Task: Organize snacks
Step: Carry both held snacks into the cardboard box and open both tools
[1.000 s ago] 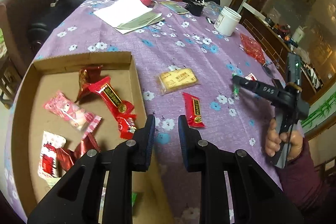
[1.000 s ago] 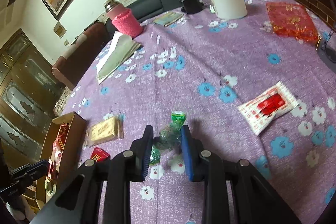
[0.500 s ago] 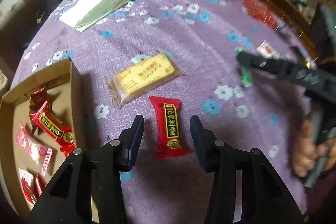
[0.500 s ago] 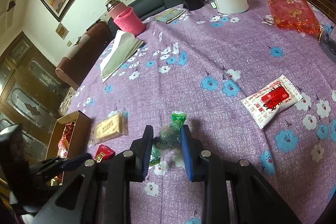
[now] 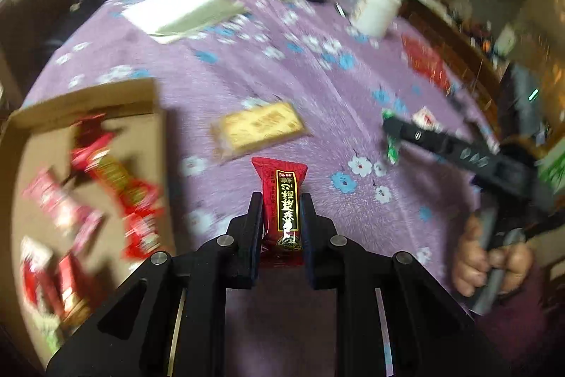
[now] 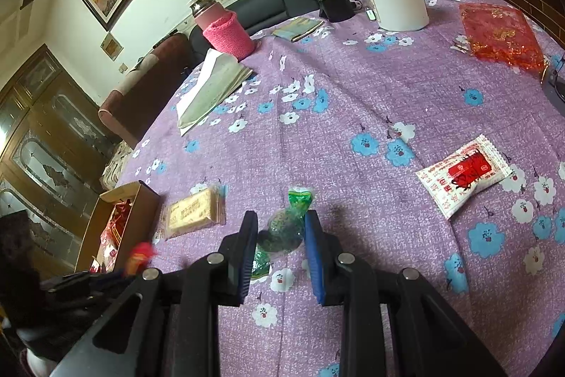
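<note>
Half a second ago the left gripper [image 5: 281, 221] stood with its fingers [image 5: 251, 228] spread either side of the red snack bar [image 5: 282, 200] lying on the purple surface [image 5: 317, 83]; now those fingers are clenched on the bar, which stands up between the pads with its top end poking out beyond them; the blur over the rest of the left wrist view suggests the hand is on the move with it. So the pick looks made; what remains for this piece is the carry to the cardboard box [image 5: 88, 101] to the left, where several red and pink packets already lie.

The right gripper [image 6: 280, 244] has not shifted over the last second; it keeps its fingers [image 6: 314, 246] closed on the green wrapped candy [image 6: 286, 228], low over the surface; whether the candy is lifted clear I cannot tell.

Left out on the surface are the yellow biscuit pack [image 5: 259, 126], just beyond the box's corner, and the white-and-red sachet [image 6: 462, 174] well off to the right; by my judgement the sorting is past halfway, with two pieces in hand and two loose ones to collect.
</note>
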Available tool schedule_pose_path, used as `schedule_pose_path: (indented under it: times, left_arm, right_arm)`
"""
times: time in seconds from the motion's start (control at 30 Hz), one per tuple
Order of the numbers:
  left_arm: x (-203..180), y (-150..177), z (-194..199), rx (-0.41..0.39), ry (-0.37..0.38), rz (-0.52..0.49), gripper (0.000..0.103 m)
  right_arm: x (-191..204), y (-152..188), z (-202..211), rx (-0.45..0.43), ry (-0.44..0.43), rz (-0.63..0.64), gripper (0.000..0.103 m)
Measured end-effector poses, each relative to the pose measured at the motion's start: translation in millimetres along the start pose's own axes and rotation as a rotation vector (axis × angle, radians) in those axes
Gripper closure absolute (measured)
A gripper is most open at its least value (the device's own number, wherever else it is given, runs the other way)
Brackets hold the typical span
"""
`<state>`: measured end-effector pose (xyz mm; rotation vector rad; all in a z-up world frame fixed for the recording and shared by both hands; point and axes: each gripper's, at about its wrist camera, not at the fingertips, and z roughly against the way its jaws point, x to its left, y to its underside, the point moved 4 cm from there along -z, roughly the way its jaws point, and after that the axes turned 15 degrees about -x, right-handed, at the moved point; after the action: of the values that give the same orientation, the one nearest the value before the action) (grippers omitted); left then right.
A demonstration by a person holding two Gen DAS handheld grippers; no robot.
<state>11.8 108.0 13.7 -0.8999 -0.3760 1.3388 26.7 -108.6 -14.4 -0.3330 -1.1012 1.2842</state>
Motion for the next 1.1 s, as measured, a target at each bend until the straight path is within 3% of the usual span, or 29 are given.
schedule_pose_path:
  times: [0.17,0.27,0.47,0.73,0.8,0.9,1.1]
  left_arm:
    - [55,1,68,-0.111,-0.054,0.131,0.084]
    - [96,12,101,-0.154,-0.150,0.192,0.084]
    - [148,45,120,-0.134,-0.264,0.264,0.084]
    - [165,64,118,-0.121,-0.324,0.258,0.084]
    - [168,65,121,-0.127,-0.313,0.271,0.084]
    - [171,67,131,-0.142,-0.299,0.289,0.074]
    - [160,66,155,-0.204,-0.271,0.291,0.074]
  right_arm:
    - [10,5,0,0.005,-0.020,0.022,0.073]
    - [23,12,0,0.015,-0.030,0.052,0.073]
    - [90,35,11,0.057,-0.137,0.128,0.074]
    - [195,86,12,0.166,-0.295,0.276,0.074]
    - [211,97,7,0.183,-0.297,0.315,0.074]
    - [223,109,-3,0.204,-0.280,0.343,0.073]
    - [233,117,-8,0.181,-0.234,0.388,0.066]
